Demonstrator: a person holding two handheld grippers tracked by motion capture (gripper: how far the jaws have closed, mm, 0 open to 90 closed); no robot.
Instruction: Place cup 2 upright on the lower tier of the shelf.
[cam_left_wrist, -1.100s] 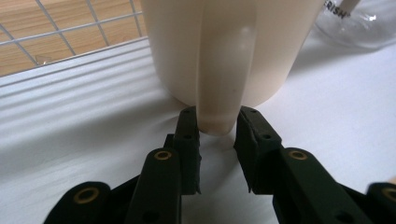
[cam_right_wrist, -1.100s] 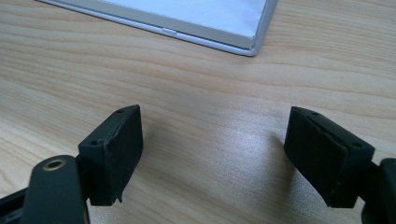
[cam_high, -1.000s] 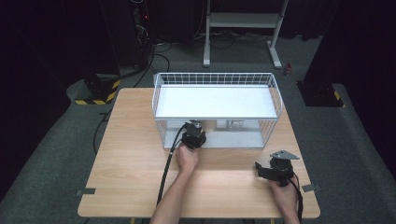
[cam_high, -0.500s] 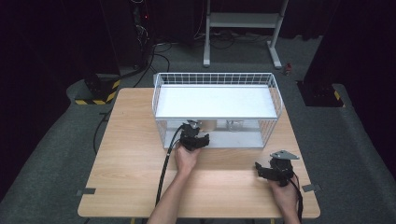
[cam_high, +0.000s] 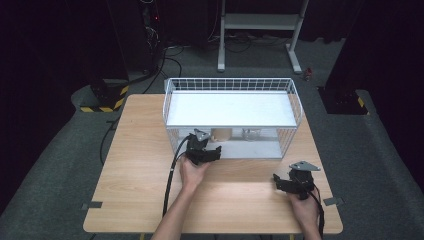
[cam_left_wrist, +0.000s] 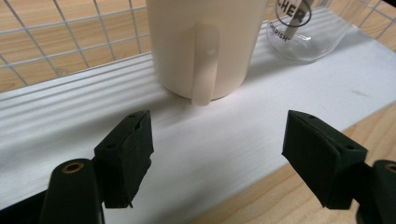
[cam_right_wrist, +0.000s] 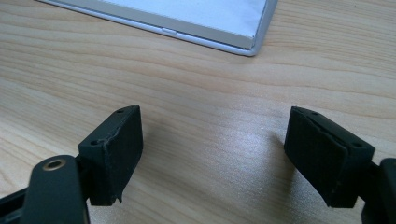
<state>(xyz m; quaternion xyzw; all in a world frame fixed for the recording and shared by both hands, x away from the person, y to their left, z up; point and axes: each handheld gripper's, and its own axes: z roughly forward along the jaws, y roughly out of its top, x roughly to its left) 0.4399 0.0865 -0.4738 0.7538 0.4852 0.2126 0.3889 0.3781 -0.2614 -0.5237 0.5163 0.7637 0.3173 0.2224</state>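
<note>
wooden table (cam_high: 135, 165): wire rack (cam_high: 232, 117) shelters cream mug (cam_left_wrist: 205, 44), glass jar (cam_left_wrist: 306, 32); left gripper (cam_left_wrist: 217, 158) just opened (empty).

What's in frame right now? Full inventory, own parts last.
mug: 1, cream, upright on the rack's lower shelf, handle toward the left gripper
glass jar: 1, clear with black print, beside the mug on that shelf
wire rack: 1, white, two shelves, far half of the table
table: 1, light wood
metal stand: 1, grey, on the floor behind the table
left gripper: 1, black, fingers just opened, nothing between them, before the mug
right gripper: 1, black, open over bare table
</note>
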